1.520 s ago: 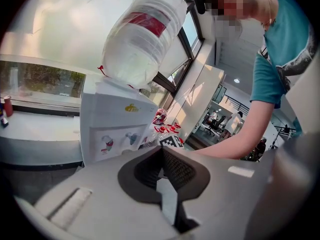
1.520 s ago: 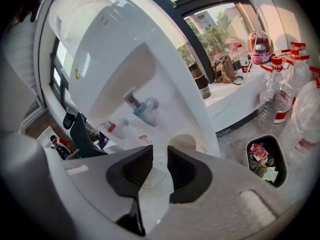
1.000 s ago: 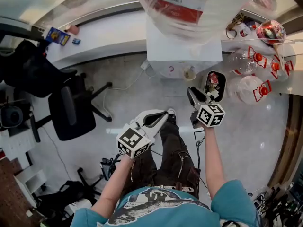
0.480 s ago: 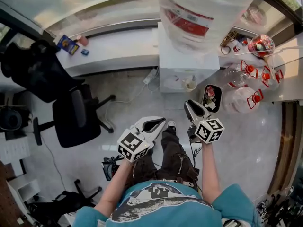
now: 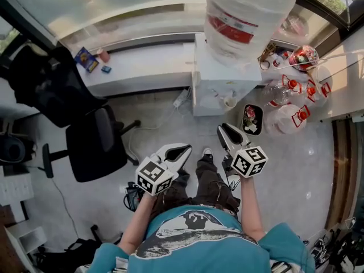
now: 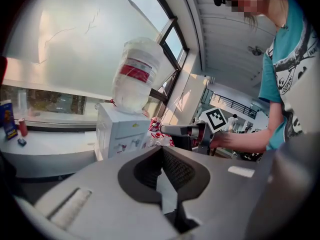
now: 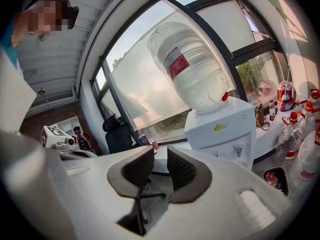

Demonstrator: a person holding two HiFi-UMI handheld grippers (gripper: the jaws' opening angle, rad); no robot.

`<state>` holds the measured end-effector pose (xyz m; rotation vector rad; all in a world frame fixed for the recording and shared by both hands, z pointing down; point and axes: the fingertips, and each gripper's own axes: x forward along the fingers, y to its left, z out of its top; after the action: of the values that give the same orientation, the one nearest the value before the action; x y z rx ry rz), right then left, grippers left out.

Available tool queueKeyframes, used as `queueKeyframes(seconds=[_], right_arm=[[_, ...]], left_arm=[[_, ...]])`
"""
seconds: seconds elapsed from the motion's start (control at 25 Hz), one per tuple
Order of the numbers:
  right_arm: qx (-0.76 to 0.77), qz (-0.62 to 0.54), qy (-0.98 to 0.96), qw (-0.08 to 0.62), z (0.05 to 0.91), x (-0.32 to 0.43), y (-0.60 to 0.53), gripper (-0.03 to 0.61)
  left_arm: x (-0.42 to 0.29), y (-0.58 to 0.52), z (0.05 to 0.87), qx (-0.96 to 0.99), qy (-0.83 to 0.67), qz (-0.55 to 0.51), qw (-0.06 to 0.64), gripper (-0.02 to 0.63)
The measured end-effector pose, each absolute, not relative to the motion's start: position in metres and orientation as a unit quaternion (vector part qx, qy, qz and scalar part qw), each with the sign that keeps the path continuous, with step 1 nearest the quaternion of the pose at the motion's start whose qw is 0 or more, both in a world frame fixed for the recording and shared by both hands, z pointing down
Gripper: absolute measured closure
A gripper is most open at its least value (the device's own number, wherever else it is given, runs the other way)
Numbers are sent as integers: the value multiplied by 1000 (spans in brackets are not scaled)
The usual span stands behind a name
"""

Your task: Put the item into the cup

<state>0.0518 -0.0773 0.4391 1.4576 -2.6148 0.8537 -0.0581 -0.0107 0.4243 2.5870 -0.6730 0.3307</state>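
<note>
Both grippers are held up at waist height, well short of the water dispenser [image 5: 224,81]. A small pale cup [image 5: 228,102] sits in the dispenser's tap recess. My left gripper [image 5: 187,148] [image 6: 162,151] has its tips together and holds nothing. My right gripper [image 5: 223,129] [image 7: 160,159] stands a little open, with only background showing between its pads. Far left on the white counter [image 5: 148,67] lie a blue box [image 5: 86,59] [image 6: 7,119], a small red pot [image 5: 103,56] [image 6: 21,127] and a tiny blue thing [image 5: 106,69].
A black office chair [image 5: 94,144] stands on the floor at left, with a dark bundle [image 5: 45,87] on the counter behind it. Right of the dispenser are a black bin [image 5: 251,119] holding rubbish and several clear water bottles [image 5: 290,115] with red caps.
The dispenser and counter now sit farther away and more of the room shows. Both grippers have drifted slightly left and down in the head view, their jaws unchanged.
</note>
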Motion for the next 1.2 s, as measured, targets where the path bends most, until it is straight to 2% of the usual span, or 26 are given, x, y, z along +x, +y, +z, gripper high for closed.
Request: queueKeyframes(seconds=[0.4,0.96,1.2], right_arm=[[477,252,-841,16,414,-7,-27,502],[457,262,-850,32,408,-47,24,503],[453,262,-852,18,402,-50,44,549]], left_arm=[[-114,26,428,939,-223,121,232,601],[-118,62,442,939,-187,127,259,601],[-114,78,444,936,-186,132,267,601]])
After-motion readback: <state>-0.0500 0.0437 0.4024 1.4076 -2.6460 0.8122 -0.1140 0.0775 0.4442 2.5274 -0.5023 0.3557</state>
